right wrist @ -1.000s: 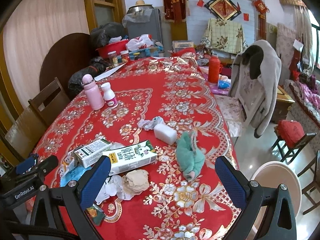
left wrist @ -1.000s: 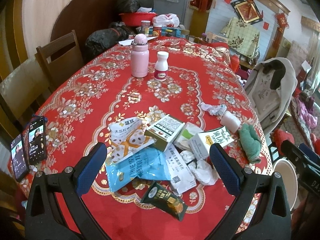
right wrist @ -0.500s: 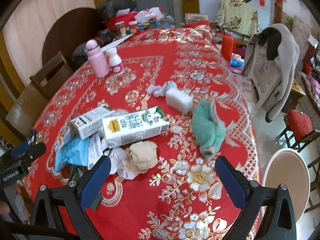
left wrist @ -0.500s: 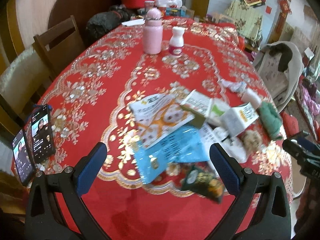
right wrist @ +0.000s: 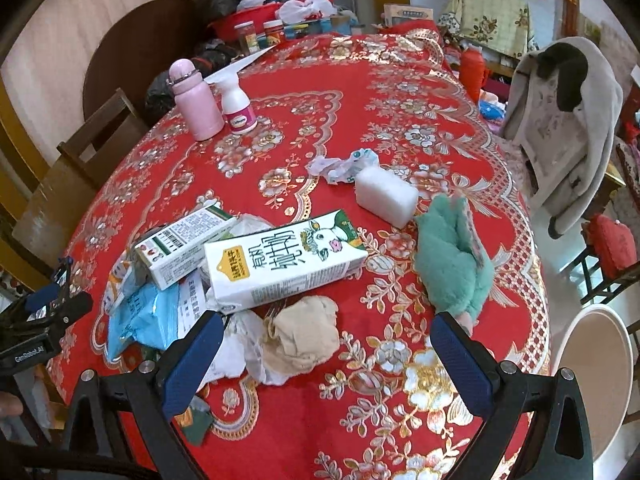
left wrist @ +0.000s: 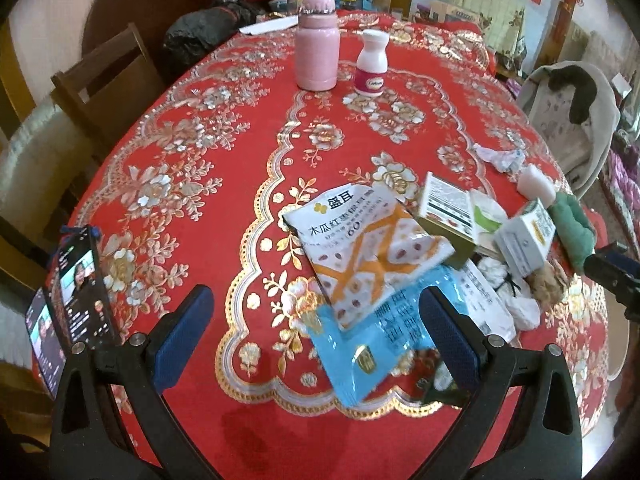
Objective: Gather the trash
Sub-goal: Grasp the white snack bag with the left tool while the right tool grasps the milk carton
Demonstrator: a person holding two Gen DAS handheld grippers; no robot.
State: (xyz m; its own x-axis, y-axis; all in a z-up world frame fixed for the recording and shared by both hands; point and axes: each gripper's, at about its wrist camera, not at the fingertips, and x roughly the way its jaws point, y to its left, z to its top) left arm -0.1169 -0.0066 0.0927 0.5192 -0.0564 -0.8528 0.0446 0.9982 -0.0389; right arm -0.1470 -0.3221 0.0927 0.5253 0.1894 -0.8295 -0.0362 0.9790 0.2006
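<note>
Both grippers lowered closer to trash pile (right wrist: 256, 280); left gripper (left wrist: 316, 328), right gripper (right wrist: 326, 350) fingers spread, empty.

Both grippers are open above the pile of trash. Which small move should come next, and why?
Probably lower the right gripper onto the crumpled beige wad. Its jaws are open and empty, and the wad lies between them, nearest to them, loose on the tablecloth. The left gripper, also open, could then take the blue wrapper.
</note>
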